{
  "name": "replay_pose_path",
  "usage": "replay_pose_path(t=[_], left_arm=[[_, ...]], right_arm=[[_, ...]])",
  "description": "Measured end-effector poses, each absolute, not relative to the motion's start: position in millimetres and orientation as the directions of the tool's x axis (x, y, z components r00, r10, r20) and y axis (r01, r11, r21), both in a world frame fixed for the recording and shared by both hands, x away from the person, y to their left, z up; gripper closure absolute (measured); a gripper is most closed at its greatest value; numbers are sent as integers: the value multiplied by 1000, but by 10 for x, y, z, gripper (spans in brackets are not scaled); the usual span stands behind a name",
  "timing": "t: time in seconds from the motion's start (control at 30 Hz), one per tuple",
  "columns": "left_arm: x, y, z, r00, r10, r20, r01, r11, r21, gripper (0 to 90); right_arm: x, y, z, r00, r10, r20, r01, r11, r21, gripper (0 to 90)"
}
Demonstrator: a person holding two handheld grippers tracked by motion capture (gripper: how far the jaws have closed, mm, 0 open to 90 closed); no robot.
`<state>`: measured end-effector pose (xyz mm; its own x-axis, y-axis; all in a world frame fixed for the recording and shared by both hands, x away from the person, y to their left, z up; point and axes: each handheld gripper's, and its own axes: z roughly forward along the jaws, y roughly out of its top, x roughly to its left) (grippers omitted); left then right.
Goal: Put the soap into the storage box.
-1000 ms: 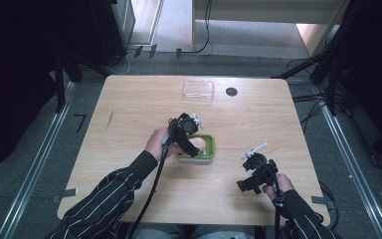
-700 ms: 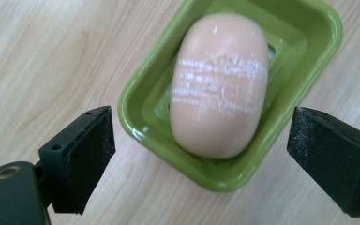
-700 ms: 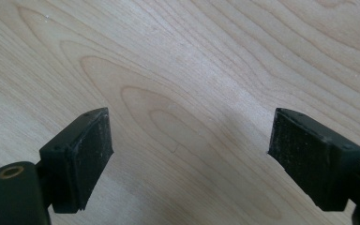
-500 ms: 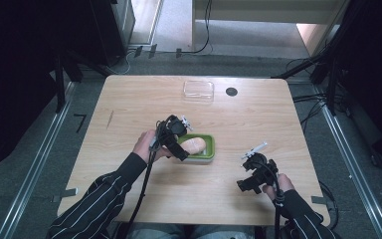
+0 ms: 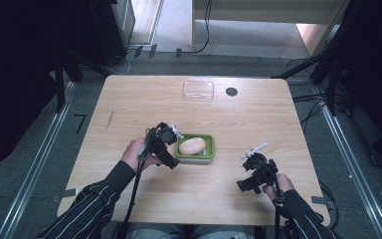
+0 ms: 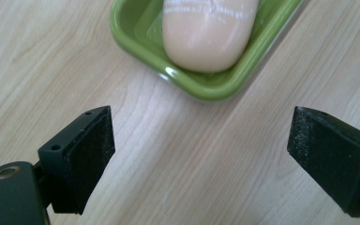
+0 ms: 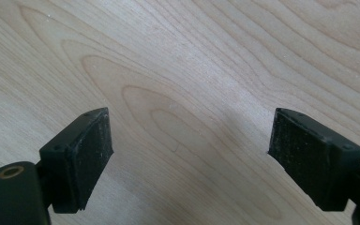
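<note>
Soap (image 5: 191,146) already in dish (image 5: 206,155), left claw (image 6: 201,150) wide and empty at its 9 o'clock, right claw (image 7: 190,154) wide and idle; clear lid (image 5: 198,90) at 12 o'clock likely next.

Desk (image 5: 144,99) layout: the dish (image 5: 208,155) sits near the centre, with the bread roll (image 5: 191,146) lying in it. Your left gripper (image 5: 171,133) is just beside the dish's left edge, fingers (image 6: 86,157) apart over bare desk. Your right gripper (image 5: 252,152) sits well to the dish's right, nearer you. At the far edge lies what looks like a lid (image 5: 198,90), a round mark (image 5: 231,91) just right of it.
</note>
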<state>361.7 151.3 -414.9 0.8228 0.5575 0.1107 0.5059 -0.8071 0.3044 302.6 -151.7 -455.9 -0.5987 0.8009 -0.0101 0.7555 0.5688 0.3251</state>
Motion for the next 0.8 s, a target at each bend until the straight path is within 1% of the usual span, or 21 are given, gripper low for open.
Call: replay_pose_path(t=[0.37,0.8], left_arm=[[3433,1648,-4198,826,552,116,505,-815,284,82],[3286,1873,-4286,812,576,93,537,-800,267,80]], right_arm=[[3024,-1517,-4559,-598,801,-10,756,569,324,141],[3019,-1526,-4561,-605,796,-15,751,576,324,141]])
